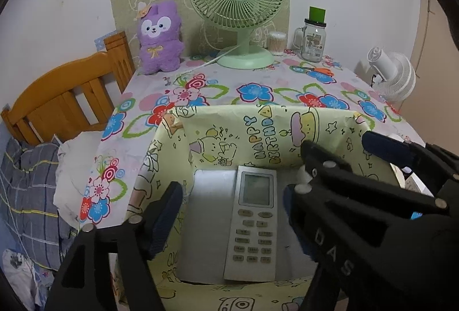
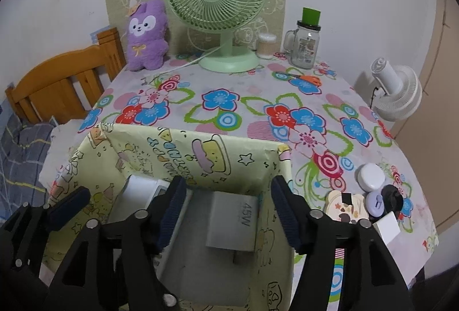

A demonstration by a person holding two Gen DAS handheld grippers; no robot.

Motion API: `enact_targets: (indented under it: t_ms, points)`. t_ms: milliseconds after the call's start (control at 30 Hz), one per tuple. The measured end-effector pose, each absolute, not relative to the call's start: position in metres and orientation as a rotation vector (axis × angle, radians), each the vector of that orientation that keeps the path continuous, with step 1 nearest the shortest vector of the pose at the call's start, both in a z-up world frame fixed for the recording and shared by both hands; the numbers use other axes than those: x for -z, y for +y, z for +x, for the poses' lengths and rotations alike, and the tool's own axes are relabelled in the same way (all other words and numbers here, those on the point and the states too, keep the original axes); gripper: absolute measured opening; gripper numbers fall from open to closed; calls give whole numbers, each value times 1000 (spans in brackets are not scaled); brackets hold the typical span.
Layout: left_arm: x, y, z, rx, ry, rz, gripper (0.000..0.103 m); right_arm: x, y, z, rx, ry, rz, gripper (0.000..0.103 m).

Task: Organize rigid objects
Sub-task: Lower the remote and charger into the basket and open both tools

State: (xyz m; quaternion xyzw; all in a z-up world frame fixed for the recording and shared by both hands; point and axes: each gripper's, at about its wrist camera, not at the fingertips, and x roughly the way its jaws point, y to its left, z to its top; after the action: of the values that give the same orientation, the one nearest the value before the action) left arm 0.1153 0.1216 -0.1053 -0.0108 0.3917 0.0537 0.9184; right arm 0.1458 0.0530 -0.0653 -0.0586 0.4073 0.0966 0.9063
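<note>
A box [image 1: 172, 167] wrapped in yellow birthday paper stands at the near edge of the flowered table. A white remote control [image 1: 254, 227] lies flat on its floor. My left gripper [image 1: 231, 196] hangs open over the remote, with its pads clear of both sides. In the right wrist view a grey charger block [image 2: 232, 222] marked 45W lies on the box floor [image 2: 186, 268]. My right gripper [image 2: 229, 197] is open above it, not touching. A corner of the remote [image 2: 143, 190] shows to the left, beside a left gripper finger [image 2: 68, 204]. The right gripper [image 1: 350, 151] crosses the box's right side.
At the back stand a green fan [image 2: 218, 3], a purple plush [image 2: 146, 35], a cotton swab tub [image 2: 266, 45] and a glass jar [image 2: 305, 46]. Orange-handled scissors [image 2: 309, 79] lie nearby. Small round cases [image 2: 371, 176] sit right of the box. A wooden headboard [image 1: 66, 98] is on the left and a white fan [image 2: 397, 92] on the right.
</note>
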Motion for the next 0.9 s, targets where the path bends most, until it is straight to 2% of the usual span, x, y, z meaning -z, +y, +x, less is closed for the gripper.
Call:
enact_targets:
  t_ms: [200, 267, 400, 600, 900]
  points:
    - [99, 118, 114, -83, 825, -35, 90, 61, 54, 140, -219, 846, -131, 71]
    - [95, 116, 112, -69, 824, -29, 90, 58, 53, 137, -226, 843, -130, 72]
    - [85, 110, 107, -67, 790, -25, 91, 46, 49, 130, -208, 803, -140, 86]
    - [70, 95, 100, -66, 746, 0, 99, 31, 33, 124, -208, 774, -112, 86]
    - [58, 73, 93, -71, 714, 20, 102, 17, 8, 114, -205, 758, -91, 87]
